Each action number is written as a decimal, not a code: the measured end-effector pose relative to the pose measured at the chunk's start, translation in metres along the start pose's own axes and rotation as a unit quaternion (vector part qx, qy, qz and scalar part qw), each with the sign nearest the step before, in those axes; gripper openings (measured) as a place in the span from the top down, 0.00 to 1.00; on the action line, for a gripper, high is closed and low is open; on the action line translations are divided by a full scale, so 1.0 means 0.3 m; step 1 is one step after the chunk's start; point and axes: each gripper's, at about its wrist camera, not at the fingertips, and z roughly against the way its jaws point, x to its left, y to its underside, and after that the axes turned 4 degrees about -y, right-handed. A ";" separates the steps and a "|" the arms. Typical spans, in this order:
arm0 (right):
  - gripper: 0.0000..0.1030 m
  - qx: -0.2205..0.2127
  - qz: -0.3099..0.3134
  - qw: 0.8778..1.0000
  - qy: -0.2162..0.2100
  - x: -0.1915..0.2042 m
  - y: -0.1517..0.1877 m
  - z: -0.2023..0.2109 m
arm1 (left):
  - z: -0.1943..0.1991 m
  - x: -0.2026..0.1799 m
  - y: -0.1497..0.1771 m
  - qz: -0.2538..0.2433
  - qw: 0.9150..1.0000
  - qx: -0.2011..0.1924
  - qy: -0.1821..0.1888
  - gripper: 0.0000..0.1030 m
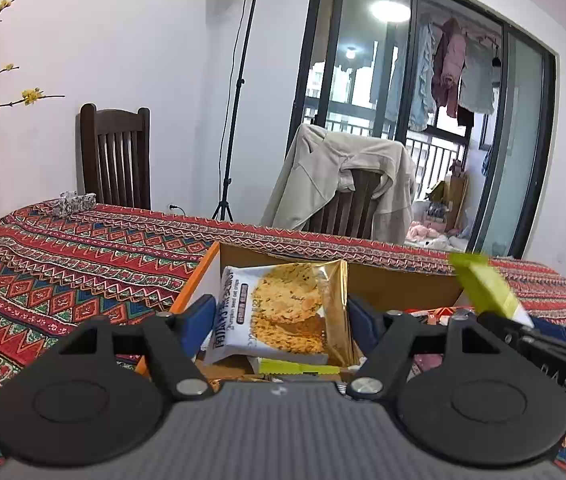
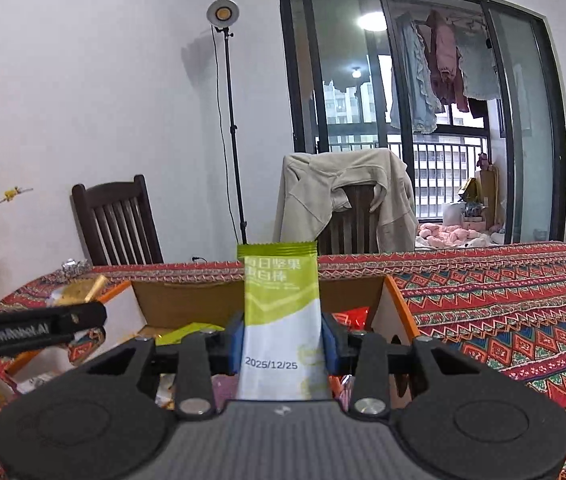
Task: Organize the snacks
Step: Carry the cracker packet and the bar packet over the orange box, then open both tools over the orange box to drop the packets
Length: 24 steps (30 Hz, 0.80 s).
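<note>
Left gripper (image 1: pixel 279 316) fingers clamped a crisp packet (image 1: pixel 283 312), right gripper (image 2: pixel 283 340) fingers a green bar (image 2: pixel 281 320), both above the cardboard box (image 2: pixel 187 300) on the bench (image 2: pixel 503 312); edge grips could let either slip

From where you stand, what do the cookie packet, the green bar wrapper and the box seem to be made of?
The cookie packet looks like glossy plastic film with a gold metallic edge that crinkles and reflects light. The green bar wrapper seems matte printed film, with a crimped, serrated top seal. The box looks like plain brown cardboard, dull inside, with orange-edged flaps.
</note>
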 end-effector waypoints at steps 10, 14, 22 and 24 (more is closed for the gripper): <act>0.00 -0.013 -0.017 1.000 -0.001 -0.024 0.016 0.020 | -0.004 0.057 0.009 0.043 0.999 -0.008 -0.021 0.00; 0.00 -0.005 -0.016 1.000 0.008 -0.024 0.021 0.006 | -0.014 0.065 0.010 0.045 0.999 -0.001 -0.023 0.00; 0.00 -0.008 -0.014 1.000 0.009 -0.022 0.017 0.013 | 0.013 0.055 -0.002 0.039 0.999 -0.004 -0.018 0.00; 0.00 -0.015 -0.016 1.000 0.008 -0.021 0.011 0.028 | 0.037 0.054 -0.015 0.040 0.999 -0.008 -0.017 0.00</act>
